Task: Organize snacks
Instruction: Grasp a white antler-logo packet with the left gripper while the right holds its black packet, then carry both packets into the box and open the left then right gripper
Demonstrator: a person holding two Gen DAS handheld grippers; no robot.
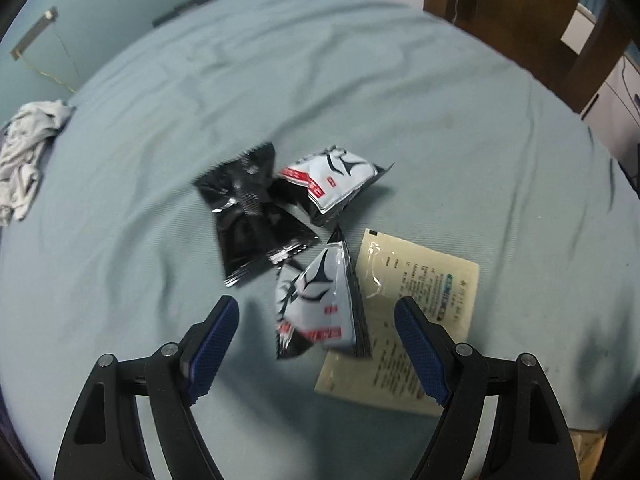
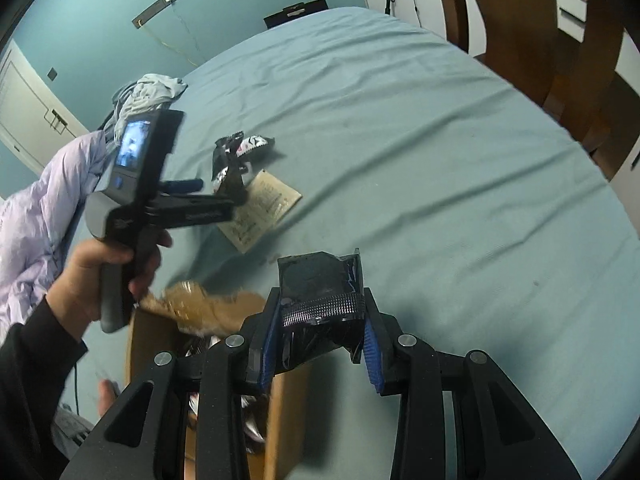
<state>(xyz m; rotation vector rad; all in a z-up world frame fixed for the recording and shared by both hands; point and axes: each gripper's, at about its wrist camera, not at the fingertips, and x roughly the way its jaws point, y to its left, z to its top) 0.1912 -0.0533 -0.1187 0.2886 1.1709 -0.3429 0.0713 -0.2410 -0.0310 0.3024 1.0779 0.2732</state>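
Observation:
Three snack packets lie on the blue bed sheet (image 1: 360,100): a black packet (image 1: 256,216), a white-and-red packet (image 1: 332,180) behind it, and a nearer white-and-red packet (image 1: 316,304) standing on edge. My left gripper (image 1: 316,320) is open, with the nearer white packet between its blue pads (image 1: 212,348). My right gripper (image 2: 320,320) is shut on a black snack packet (image 2: 320,284) and holds it above the right edge of an open cardboard box (image 2: 280,408) with packets inside. The left gripper (image 2: 224,188) also shows in the right wrist view, over the packets.
A cream printed sachet (image 1: 404,320) lies flat under and right of the nearer white packet. Crumpled clothes (image 1: 24,152) lie at the bed's left edge. A wooden chair (image 1: 532,20) stands at the far right. A lilac jacket (image 2: 36,220) lies left of the box.

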